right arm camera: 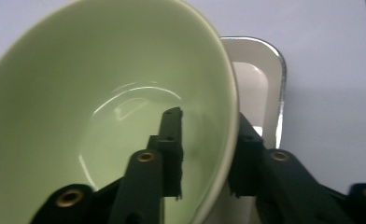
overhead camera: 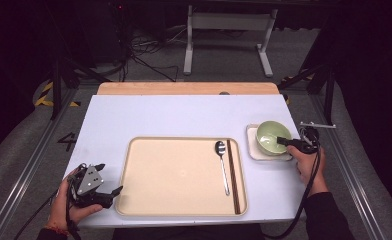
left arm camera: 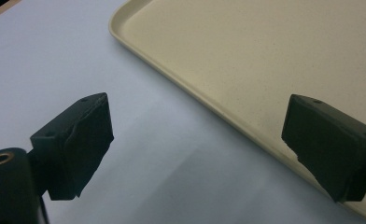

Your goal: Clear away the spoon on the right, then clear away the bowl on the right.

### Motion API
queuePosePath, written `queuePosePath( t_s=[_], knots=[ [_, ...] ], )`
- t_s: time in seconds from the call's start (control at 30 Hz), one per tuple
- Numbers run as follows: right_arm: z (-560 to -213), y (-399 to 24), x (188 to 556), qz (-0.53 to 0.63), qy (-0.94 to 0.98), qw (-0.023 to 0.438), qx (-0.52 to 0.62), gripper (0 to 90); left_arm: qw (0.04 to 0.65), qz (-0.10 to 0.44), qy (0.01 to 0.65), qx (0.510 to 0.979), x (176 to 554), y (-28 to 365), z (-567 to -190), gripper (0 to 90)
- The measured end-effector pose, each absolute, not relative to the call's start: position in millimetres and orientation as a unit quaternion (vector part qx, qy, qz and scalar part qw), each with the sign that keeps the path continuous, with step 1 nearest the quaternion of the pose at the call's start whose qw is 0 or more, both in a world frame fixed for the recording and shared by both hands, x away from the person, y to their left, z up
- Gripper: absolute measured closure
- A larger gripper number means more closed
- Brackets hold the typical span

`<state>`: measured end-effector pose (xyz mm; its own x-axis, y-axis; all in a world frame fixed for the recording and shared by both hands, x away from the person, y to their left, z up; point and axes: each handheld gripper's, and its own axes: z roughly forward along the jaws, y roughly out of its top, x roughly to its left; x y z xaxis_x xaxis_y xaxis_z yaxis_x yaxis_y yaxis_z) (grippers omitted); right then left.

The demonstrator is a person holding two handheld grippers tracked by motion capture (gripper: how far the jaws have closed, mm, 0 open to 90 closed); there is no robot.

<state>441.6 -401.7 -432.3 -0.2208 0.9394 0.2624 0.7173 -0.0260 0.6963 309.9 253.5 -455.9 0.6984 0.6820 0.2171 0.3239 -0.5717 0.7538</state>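
The white table top [overhead camera: 184, 117] carries a large beige plastic tray [overhead camera: 179, 172] with a metal spoon [overhead camera: 223, 167] lying at its right side; right of the tray, a small white rectangular dish [overhead camera: 254, 150] bears the pale green glazed ceramic bowl [right arm camera: 102, 93], tilted on it. The bowl seems stiff, smooth, slippery and breakable; the thin rim is the good place to grip. The right gripper [right arm camera: 204, 163] has 1 jaw inside, 1 outside the rim, seemingly clamped on the wall; the left gripper [left arm camera: 195, 149] rests with jaws wide apart, empty, at the tray corner.
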Motion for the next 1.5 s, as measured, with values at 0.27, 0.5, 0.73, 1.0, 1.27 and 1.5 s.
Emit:
queuePosePath(
  t_s=[0.27,0.5,0.73,1.0,1.27,1.5],
  knots=[
    [-432,-402,446,0.39,0.68,0.158,0.601,83.2,0.366,0.255,0.301,0.843,307,258,-454,9.6],
    [-427,-399,443,0.386,0.681,0.17,0.598,83.9,0.364,0.256,0.302,0.843,305,258,-455,9.6],
    [-422,-396,441,0.393,0.68,0.179,0.593,83.3,0.364,0.257,0.303,0.842,304,260,-454,9.7],
    [-418,-397,440,0.395,0.676,0.194,0.591,83.0,0.367,0.258,0.304,0.84,303,261,-454,9.7],
    [-414,-399,436,0.408,0.665,0.211,0.589,82.9,0.365,0.26,0.306,0.84,302,260,-454,9.6],
    [-410,-404,434,0.417,0.657,0.223,0.587,82.8,0.367,0.261,0.307,0.839,302,261,-454,9.7]
  ],
)
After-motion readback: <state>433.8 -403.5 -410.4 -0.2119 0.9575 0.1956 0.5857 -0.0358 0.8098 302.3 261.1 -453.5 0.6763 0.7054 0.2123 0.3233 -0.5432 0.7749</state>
